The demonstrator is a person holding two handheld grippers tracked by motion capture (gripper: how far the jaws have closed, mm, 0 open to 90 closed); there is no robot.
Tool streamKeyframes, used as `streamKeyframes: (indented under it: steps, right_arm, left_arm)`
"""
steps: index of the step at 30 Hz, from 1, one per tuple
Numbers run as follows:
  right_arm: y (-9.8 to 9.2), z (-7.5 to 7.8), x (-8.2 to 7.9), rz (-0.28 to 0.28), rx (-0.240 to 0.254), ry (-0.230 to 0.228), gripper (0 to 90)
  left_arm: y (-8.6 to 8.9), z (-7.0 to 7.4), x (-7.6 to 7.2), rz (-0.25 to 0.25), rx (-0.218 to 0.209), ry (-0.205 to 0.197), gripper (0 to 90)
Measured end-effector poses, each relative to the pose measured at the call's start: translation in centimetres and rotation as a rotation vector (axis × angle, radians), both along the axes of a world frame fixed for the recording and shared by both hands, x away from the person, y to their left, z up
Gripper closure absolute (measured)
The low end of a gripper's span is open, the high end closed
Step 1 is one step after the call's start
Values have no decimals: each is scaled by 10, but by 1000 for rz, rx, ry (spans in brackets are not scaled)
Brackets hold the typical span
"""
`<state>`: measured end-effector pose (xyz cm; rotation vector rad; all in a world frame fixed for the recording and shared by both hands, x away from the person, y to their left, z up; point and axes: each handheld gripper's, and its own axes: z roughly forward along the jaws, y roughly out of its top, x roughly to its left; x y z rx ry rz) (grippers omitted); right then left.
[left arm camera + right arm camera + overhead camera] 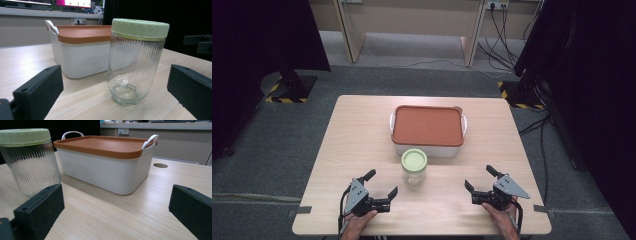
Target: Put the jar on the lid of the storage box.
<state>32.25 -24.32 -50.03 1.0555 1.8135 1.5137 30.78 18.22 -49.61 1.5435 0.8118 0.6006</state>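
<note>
Nothing had begun: the jar (pixel 414 167) stood lidded and untouched before the box (pixel 427 131), both grippers (pixel 379 189) (pixel 477 182) near the worktop's (pixel 357 135) front edge, jaws wide.

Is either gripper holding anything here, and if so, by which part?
Nothing is held. The left gripper and right gripper are both open, clear of the jar standing between them.

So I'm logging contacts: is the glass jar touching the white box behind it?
Apart. The left gripper view shows the glass jar standing in front of the white box, with bare table between their bases.
</note>
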Motion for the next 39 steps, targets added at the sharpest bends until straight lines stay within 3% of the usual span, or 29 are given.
streamKeyframes:
  steps: [39]
  right_arm:
    - [2, -2, 1, 5, 0, 12, 4]
  left_arm:
    - [-5, 2, -1, -13, 6, -6, 0]
